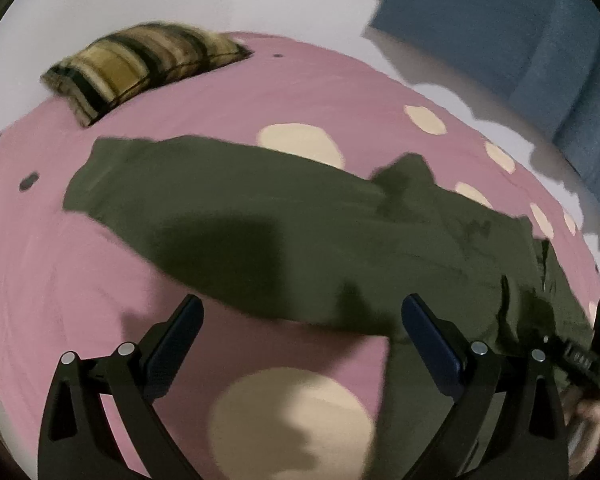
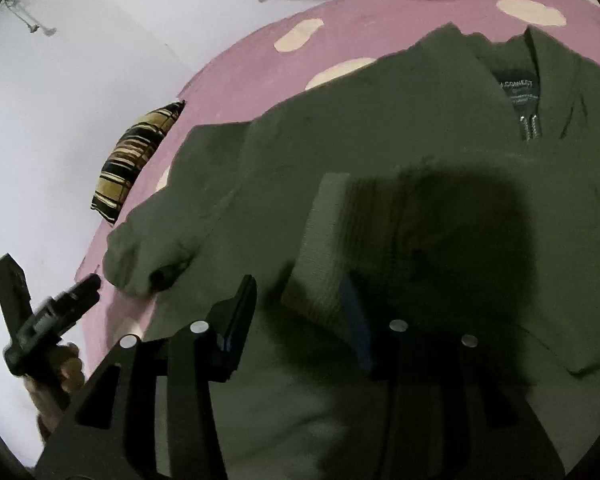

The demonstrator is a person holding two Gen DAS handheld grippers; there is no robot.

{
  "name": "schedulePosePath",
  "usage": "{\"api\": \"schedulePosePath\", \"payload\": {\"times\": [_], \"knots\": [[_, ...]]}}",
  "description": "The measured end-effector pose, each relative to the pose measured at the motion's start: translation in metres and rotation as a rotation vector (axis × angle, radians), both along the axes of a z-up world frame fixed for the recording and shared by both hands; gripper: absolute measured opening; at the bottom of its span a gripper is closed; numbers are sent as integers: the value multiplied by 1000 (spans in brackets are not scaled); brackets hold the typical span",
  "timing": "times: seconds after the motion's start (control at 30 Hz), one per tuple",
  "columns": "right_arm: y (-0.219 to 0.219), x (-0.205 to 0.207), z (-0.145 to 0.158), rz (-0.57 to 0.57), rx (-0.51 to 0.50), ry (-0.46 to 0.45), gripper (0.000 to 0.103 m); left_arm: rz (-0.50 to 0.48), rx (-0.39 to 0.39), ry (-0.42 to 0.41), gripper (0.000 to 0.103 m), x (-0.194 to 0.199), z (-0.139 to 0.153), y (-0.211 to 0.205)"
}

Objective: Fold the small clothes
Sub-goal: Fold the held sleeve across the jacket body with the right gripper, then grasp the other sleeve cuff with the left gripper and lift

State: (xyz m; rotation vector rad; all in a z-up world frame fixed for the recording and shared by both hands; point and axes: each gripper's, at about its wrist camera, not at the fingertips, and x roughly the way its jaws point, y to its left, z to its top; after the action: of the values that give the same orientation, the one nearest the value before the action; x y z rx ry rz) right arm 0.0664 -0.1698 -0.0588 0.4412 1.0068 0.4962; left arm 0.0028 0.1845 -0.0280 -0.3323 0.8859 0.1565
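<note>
An olive-green zip-neck pullover (image 2: pixel 380 152) lies spread on a bed with a pink cover bearing cream spots (image 1: pixel 260 92); its collar, label and zipper show at the far right of the right wrist view, and one sleeve runs out to the left with its cuff near the bed's edge. The fold appears to be at an early stage: a ribbed band is turned up across the body close to the right hand-held gripper (image 2: pixel 300 304), yet the sleeves still lie out. The right hand-held gripper hangs over the body of the garment with its jaws partly open; the fabric passes beneath them and nothing is seen clamped. The left hand-held gripper (image 1: pixel 302 320) stands wide open and holds nothing, poised over the near edge of the sleeve, which crosses the bed just beyond its fingertips. In my judgement the next move calls for each gripper to take a fresh hold, the left most likely on the sleeve or its cuff, and bring that part inward over the body. A striped pillow (image 1: pixel 140 64) lies at the far left, well apart from the work.
</note>
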Motion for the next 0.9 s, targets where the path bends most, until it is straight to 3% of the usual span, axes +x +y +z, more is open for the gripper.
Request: {"api": "schedulePosePath", "payload": {"times": [0.13, 0.3, 0.53, 0.77, 0.83, 0.87, 0.9], "knots": [[2, -5, 4, 29, 4, -36, 52, 72, -85, 1, 99, -4, -3, 46], [7, -7, 3, 47, -6, -83, 61, 159, -324, -33, 99, -11, -13, 115], [12, -14, 5, 62, -25, -107, 69, 237, -526, -101, 98, -6, -40, 184], [13, -15, 4, 55, -13, -115, 72, 255, -557, -118, 95, 19, -38, 202], [14, -16, 4, 52, -13, -119, 72, 257, -541, -105, 64, 22, -37, 202], [14, -16, 3, 52, -12, -120, 72, 250, -546, -84, 40, 24, -40, 203], [14, -16, 3, 51, -10, -121, 73, 248, -568, -63, 29, 26, -43, 203]]}}
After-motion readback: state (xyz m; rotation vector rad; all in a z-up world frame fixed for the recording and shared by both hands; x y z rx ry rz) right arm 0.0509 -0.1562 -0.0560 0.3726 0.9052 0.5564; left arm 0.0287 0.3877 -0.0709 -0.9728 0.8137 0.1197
